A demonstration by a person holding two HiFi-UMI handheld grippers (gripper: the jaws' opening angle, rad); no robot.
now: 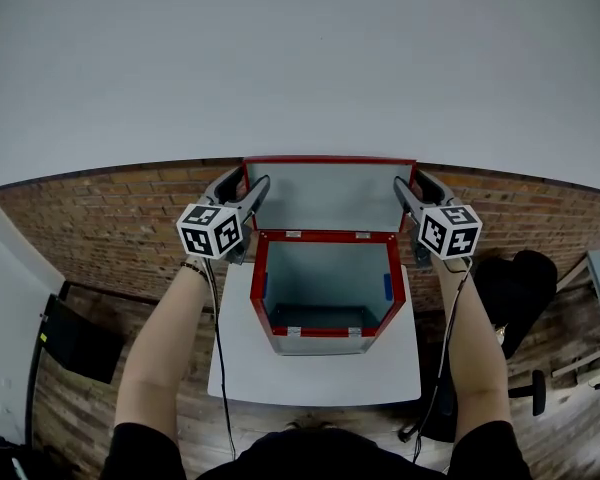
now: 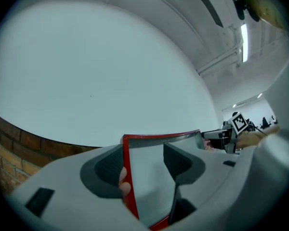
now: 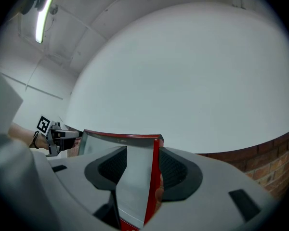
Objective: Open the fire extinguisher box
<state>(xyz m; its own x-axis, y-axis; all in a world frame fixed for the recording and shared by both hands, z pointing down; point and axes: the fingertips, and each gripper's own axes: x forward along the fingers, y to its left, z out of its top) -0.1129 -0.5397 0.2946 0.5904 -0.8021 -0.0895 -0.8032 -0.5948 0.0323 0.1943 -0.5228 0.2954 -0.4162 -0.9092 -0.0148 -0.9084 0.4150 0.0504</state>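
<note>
A red fire extinguisher box stands on a small white table. Its lid is swung up, and the pale blue inside shows with nothing in it. My left gripper straddles the lid's left edge near the top corner. My right gripper does the same at the lid's right edge. In the left gripper view the lid's red rim sits between the jaws of the left gripper, against the left pad. In the right gripper view the red rim lies against the right pad of the right gripper.
A brick wall with white wall above it rises just behind the box. A black chair stands to the right of the table and a black object to the left. Cables hang from both grippers.
</note>
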